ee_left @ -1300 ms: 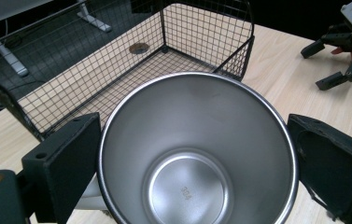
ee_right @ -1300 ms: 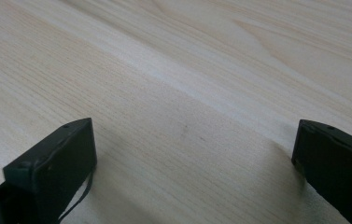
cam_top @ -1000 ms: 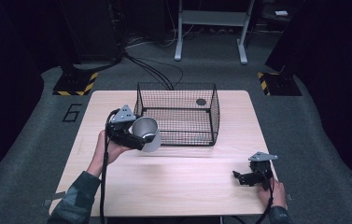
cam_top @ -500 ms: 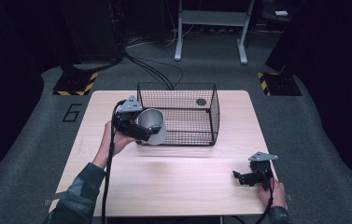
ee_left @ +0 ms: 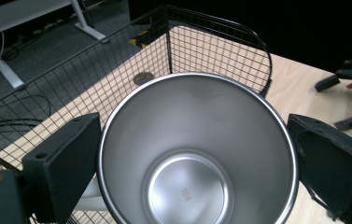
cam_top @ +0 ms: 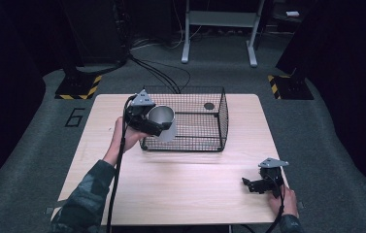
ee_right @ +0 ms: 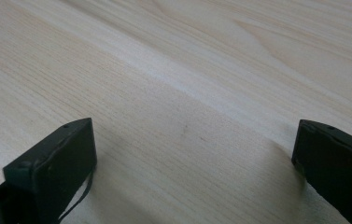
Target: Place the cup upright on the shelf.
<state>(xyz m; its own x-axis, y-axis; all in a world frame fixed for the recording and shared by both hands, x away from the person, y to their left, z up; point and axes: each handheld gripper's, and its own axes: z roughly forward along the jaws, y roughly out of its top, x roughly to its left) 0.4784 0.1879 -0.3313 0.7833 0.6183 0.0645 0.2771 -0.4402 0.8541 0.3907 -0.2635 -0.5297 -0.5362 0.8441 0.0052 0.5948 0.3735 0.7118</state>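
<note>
High view: light wooden bench (cam_top: 180, 189) w/ a black wire-mesh basket (cam_top: 205, 124) sitting toward its far edge, about mid-width. A small dark round disc (cam_top: 209, 106) lies on the basket floor near the far right corner. Left gripper (cam_top: 157, 127) is held up at the basket's near left corner, pinching a shiny steel cup (cam_top: 163, 121) w/ its open mouth tipped toward the camera; the cup overlaps the basket's left wall. Right gripper (cam_top: 251, 185) rests low by the bench's near right corner, well apart from the basket, a hand (cam_top: 283, 201) behind it.

Left gripper view: jaws press on opposite sides of the steel cup (ee_left: 197, 154), rim & bare inside bottom plain to see. Basket (ee_left: 117, 74) beyond, the disc (ee_left: 143, 78) on its floor. Other gripper (ee_left: 351, 84) far off at the right edge.

Right gripper view: jaws spread wide, nothing between them, just bare wood grain of the bench (ee_right: 187, 93) close below.
</note>
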